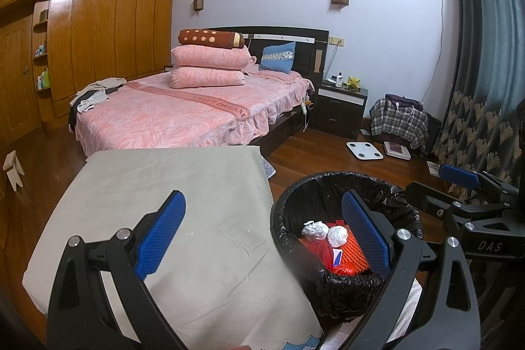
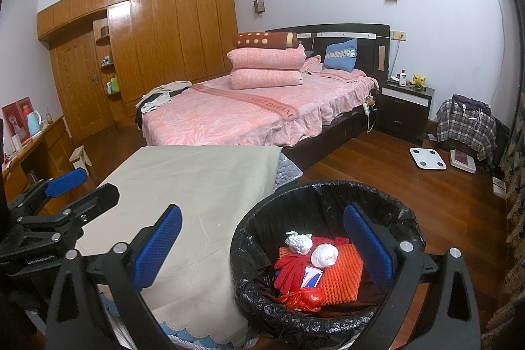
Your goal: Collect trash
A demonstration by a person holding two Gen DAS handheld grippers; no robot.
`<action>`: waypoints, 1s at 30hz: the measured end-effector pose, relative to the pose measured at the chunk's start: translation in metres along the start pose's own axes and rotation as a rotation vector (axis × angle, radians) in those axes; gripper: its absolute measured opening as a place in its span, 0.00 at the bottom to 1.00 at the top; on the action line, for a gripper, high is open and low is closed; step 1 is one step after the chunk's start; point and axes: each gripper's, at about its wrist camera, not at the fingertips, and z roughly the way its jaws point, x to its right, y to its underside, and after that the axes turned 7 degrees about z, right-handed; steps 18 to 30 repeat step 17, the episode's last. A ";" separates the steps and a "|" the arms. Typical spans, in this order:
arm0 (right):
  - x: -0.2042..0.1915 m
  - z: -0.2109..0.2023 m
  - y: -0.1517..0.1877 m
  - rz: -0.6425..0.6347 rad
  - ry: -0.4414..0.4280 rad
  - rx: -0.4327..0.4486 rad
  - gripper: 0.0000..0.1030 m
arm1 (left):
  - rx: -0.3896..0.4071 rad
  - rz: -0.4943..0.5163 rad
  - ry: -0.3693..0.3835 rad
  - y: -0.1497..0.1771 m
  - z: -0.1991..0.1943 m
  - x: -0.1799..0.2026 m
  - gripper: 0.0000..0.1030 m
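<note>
A round bin with a black liner [image 1: 341, 287] [image 2: 262, 307] stands beside a low table under a beige cloth [image 1: 157, 218] [image 2: 197, 192]. In the bin lie two white crumpled balls [image 1: 323, 232] [image 2: 311, 248], an orange foam sheet [image 2: 341, 274], red gloves [image 2: 292, 271], a red bag [image 2: 308, 297] and a small card [image 2: 311, 277]. My left gripper [image 1: 262, 232] is open and empty, one finger over the cloth, the other over the bin. My right gripper [image 2: 262, 245] is open and empty, standing likewise; it also shows at the right of the left wrist view [image 1: 459, 182].
A bed with pink bedding [image 1: 183, 107] [image 2: 256, 107] stands beyond the table. A dark nightstand [image 2: 403, 107], a plaid-covered pile [image 2: 466, 123] and a white scale [image 2: 426, 158] sit on the wood floor at right. Curtain [image 1: 485, 54] hangs far right. A wooden desk [image 2: 32, 150] is left.
</note>
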 end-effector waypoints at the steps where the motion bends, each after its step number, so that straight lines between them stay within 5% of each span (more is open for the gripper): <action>1: 0.000 0.000 0.000 0.000 0.000 0.000 0.94 | 0.000 0.000 0.000 0.000 0.000 0.000 0.91; 30: 0.000 0.001 0.002 0.000 -0.001 -0.001 0.94 | -0.006 0.000 0.003 0.004 -0.002 -0.002 0.91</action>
